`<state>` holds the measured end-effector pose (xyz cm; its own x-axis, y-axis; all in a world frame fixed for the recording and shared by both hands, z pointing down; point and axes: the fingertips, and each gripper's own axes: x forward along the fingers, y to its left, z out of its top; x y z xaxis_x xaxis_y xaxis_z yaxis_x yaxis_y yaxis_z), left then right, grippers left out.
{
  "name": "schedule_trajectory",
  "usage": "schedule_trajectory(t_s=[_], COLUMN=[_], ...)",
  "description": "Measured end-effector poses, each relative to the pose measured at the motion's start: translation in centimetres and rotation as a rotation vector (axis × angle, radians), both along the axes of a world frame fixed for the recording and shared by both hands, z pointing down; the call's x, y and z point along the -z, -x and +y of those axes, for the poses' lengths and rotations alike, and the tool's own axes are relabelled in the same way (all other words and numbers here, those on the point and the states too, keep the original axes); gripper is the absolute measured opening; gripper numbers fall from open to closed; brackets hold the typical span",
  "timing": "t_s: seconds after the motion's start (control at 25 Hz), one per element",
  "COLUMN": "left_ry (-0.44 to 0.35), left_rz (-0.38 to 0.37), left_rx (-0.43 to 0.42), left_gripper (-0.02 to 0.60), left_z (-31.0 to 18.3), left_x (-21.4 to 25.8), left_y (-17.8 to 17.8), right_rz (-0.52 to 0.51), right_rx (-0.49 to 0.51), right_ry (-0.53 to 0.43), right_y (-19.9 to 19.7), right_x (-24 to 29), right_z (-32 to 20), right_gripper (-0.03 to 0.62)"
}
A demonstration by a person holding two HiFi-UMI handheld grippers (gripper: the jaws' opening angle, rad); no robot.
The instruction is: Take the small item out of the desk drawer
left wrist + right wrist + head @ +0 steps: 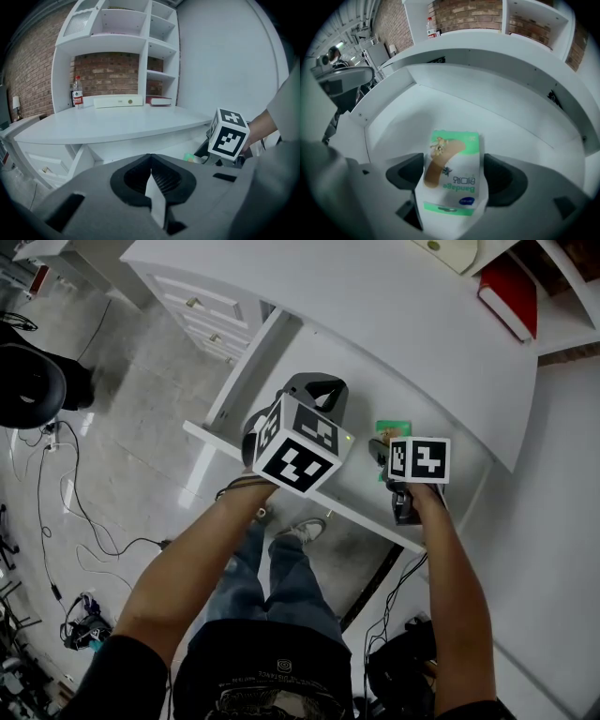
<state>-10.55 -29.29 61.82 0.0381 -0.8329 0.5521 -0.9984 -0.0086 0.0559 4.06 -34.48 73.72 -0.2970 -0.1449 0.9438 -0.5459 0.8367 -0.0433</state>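
Grippers are showing two in all, each carrying one cube printed with black-and-white square markers, at the single open drawer (417,112) of a smooth white desk (375,296). One small item is lying flat on the drawer's bare white floor, toward its front: a thin rectangular bandage box (454,154) of glossy card, white with green bands at both ends, picturing one tan plaster strip running diagonally across its face. The right gripper (454,177) is pointing steeply down over it with its jaws standing wide, one rounded dark pad at each long side of the box, neither plainly squeezing it. The left gripper (151,176), grey-bodied with ribbed black pads, is sitting at the drawer's front edge with its jaws pressed together; a pale sliver is showing between the pads that I cannot identify. On the desktop, one clear bottle (77,92), one long cream case (118,101) and one red book (159,100) are resting before a brick wall (110,75).
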Motion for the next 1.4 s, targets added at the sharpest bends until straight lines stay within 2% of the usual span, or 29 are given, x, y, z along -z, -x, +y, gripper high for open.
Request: schedule_trajectory(t_s=[0.12,0.28,0.52,0.68,1.4], left_ry=[0.000,0.006,0.024,0.028,-0.021], left_rz=[-0.004,-0.013,-0.016,-0.016,-0.064], left_rx=[-0.001,-0.007,-0.006,-0.003,-0.054], left_gripper=[0.009,0.009,0.008,0.009,0.009], left_z=[0.0,0.0,0.5,0.5,-0.8], left_x=[0.3,0.5,0.6,1.7,9.2], left_y=[0.0,0.0,0.1,0.3,-1.7], right_rz=[-0.002,-0.005,-0.009,-0.053,-0.173], right_rx=[0.000,-0.003,-0.004,-0.010,-0.038], right_ry=[0.000,0.000,0.018,0.032,-0.041], right_y=[0.0,0.0,-0.2,-0.1,-0.9], right_x=[0.1,0.2,0.4,2.0,10.7], right_z=[0.0,0.1,0.5,1.2,0.7], right_gripper=[0.396,0.355,0.348,0.348,0.349])
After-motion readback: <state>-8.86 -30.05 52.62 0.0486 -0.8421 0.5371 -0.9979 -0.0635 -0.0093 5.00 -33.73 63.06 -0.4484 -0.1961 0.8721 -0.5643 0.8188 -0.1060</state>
